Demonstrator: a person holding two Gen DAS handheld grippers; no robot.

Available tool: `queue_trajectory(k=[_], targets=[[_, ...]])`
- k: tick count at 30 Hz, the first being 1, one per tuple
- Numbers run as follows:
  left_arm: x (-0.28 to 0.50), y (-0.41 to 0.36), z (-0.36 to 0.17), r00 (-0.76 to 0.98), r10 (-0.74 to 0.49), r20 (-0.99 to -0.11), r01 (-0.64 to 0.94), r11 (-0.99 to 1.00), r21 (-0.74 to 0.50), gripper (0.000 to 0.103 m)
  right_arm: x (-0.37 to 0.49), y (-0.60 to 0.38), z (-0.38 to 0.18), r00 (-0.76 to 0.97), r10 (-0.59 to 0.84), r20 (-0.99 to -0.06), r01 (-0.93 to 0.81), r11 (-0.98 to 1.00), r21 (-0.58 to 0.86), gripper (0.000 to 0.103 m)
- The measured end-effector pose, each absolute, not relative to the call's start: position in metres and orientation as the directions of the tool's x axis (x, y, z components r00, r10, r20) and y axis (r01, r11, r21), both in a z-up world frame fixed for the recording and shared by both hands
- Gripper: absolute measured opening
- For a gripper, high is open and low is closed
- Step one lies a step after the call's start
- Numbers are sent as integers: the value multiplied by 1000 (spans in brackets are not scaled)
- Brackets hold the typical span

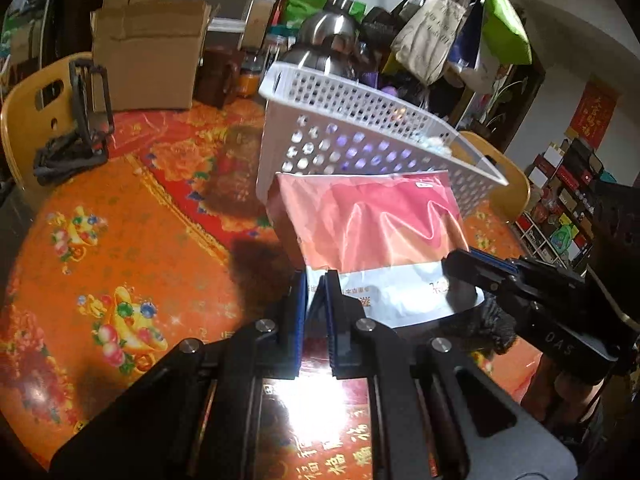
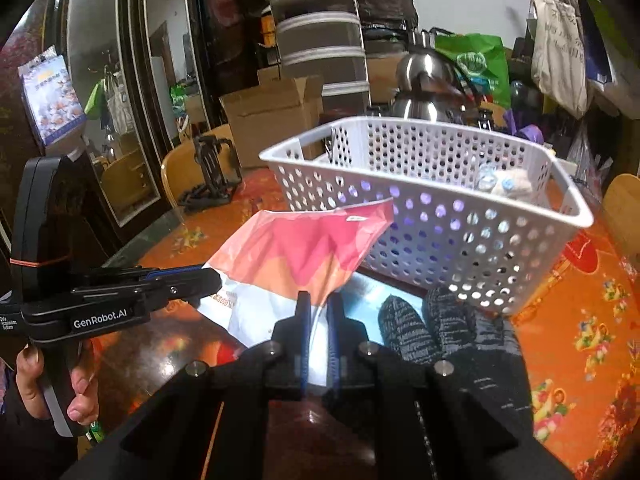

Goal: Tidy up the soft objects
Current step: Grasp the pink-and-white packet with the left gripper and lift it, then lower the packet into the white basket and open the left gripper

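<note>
A flat clear packet with red cloth inside (image 1: 372, 220) is held up off the table in front of a white perforated basket (image 1: 360, 136). My left gripper (image 1: 317, 280) is shut on the packet's near left corner. My right gripper (image 2: 319, 300) is shut on its other white edge; the packet (image 2: 304, 248) rises toward the basket (image 2: 440, 208). The right gripper also shows in the left wrist view (image 1: 468, 264), the left gripper in the right wrist view (image 2: 208, 278). A pale fluffy item (image 2: 508, 184) lies inside the basket. Dark knit socks (image 2: 440, 324) lie on the table by the basket.
The round table has an orange and red flowered cover (image 1: 120, 240). A black folding stand (image 1: 84, 120) sits at its far left. A cardboard box (image 1: 148, 56), steel kettles (image 1: 328, 36) and jars stand behind the basket. Wooden chairs ring the table.
</note>
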State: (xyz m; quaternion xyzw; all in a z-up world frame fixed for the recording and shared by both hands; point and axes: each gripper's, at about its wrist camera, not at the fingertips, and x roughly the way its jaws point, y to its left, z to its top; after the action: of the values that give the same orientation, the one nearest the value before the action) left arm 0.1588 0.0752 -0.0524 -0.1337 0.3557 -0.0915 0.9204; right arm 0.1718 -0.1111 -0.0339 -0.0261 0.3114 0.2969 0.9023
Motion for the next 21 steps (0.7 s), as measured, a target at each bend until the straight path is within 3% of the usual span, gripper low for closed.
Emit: queue_trajectory(k=[10, 21], targets=[[140, 65, 2, 788, -263, -556, 112, 950, -290, 8, 157, -124, 11, 678, 531, -509, -556, 823, 118, 6], [181, 49, 65, 821, -251, -513, 135, 958, -252, 8, 194, -137, 59, 715, 518, -469, -534, 838, 112, 6]])
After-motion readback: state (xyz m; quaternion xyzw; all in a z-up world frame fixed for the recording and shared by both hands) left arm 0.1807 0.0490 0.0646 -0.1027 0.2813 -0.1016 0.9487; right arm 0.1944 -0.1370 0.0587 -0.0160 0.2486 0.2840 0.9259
